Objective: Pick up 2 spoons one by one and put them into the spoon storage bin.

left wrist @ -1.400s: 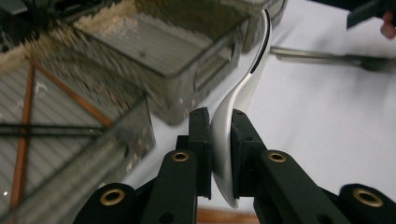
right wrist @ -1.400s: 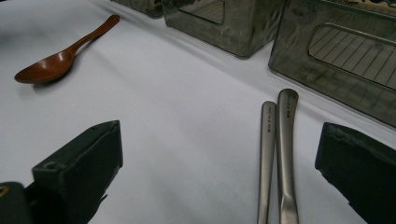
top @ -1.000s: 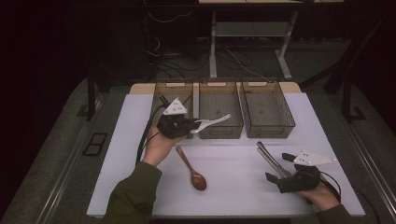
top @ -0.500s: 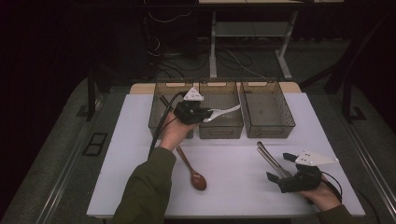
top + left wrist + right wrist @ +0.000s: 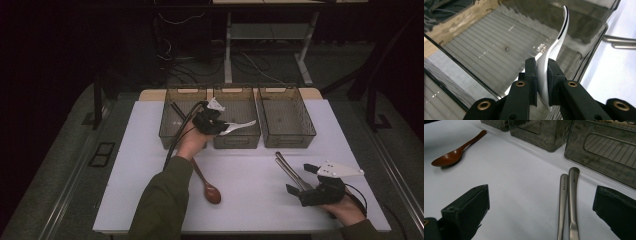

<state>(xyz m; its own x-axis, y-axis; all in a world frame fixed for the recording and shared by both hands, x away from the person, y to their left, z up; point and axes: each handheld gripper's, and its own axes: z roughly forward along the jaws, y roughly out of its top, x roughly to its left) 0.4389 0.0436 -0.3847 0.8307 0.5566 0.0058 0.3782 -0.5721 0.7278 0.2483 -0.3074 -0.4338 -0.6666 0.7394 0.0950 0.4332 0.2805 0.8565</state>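
Three smoky translucent plastic bins stand in a row along the far edge of the white table (image 5: 150,150): the left bin (image 5: 172,112), the middle bin (image 5: 245,137) and the right bin (image 5: 290,117). The left gripper (image 5: 212,121) hangs over the near rim between the left and middle bins, its jaws clamped tight on the bowl end of a white plastic spoon (image 5: 554,50), whose curved handle reaches out over the ribbed floor of the middle bin. A brown wooden spoon (image 5: 207,185) lies on the table toward the near edge, beside the left forearm. The right gripper (image 5: 310,187) rests near the table's near right corner, jaws spread wide and holding nothing, with two grey metal utensil handles (image 5: 569,202) lying side by side between them.
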